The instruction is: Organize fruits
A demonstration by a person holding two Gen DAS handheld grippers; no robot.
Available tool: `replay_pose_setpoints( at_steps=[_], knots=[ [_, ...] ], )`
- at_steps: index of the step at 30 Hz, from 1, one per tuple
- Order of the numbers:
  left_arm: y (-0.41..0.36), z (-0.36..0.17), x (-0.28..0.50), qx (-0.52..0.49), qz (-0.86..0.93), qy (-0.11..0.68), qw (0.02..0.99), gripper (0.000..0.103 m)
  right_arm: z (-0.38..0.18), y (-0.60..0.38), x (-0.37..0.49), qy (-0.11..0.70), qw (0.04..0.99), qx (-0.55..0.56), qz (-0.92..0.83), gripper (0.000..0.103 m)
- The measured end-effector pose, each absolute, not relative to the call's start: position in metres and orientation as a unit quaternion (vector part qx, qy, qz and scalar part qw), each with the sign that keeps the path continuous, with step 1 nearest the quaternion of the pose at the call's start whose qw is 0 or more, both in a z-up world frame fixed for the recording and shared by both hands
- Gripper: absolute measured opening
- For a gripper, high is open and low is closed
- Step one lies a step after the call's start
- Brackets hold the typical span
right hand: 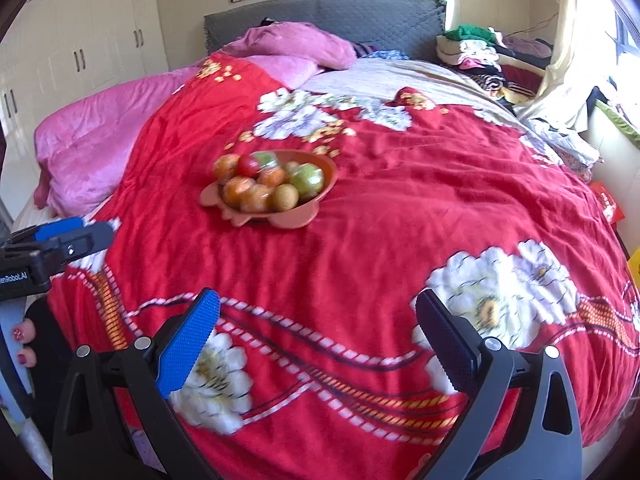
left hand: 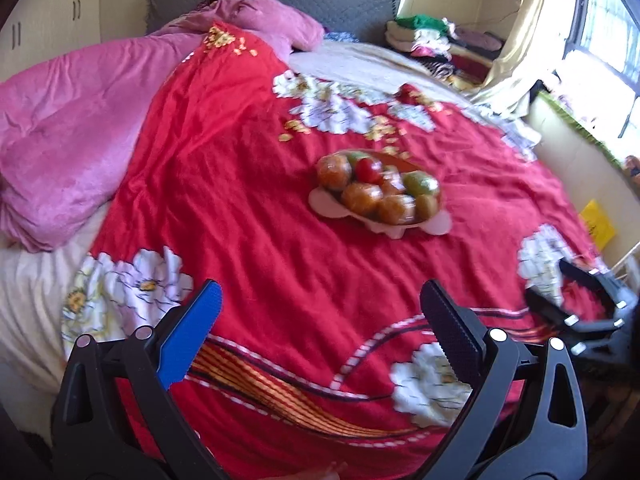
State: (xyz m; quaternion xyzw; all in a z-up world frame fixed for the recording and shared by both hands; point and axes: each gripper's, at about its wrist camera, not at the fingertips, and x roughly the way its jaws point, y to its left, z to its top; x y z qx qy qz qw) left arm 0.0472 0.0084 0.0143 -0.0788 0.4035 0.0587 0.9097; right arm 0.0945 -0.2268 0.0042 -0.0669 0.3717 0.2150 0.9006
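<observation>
Both grippers hang low over the near end of a bed, each with its two fingers spread wide and nothing between them. Seen from the left wrist, the left gripper shows one blue pad and one dark pad over a red bedspread printed with white flowers; the right gripper appears at that view's right edge, dark and blurred, also over the cloth. From the right wrist, the right gripper's own fingers frame a white flower and a striped band in the print, and the left one pokes in at the left edge with a few painted fingernails below it.

Well ahead of both, near the middle of the bedspread, sits a shallow orange-pink bowl with a scalloped rim. It is heaped with fruit — several orange ones, a small red one, two green ones and a brownish-yellow one, some under clear wrap. A pink blanket is bunched along the left side, and folded clothes are piled by the grey headboard
</observation>
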Motion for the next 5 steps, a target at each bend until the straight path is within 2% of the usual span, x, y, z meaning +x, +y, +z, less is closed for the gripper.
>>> replay_pose_setpoints(
  at_steps=[5],
  knots=[
    [0.051,-0.004,0.089,-0.080,0.088,0.422,0.899,0.093,-0.003,-0.268,0.160,0.382,0.910,-0.060,0.147,0.098]
  ],
)
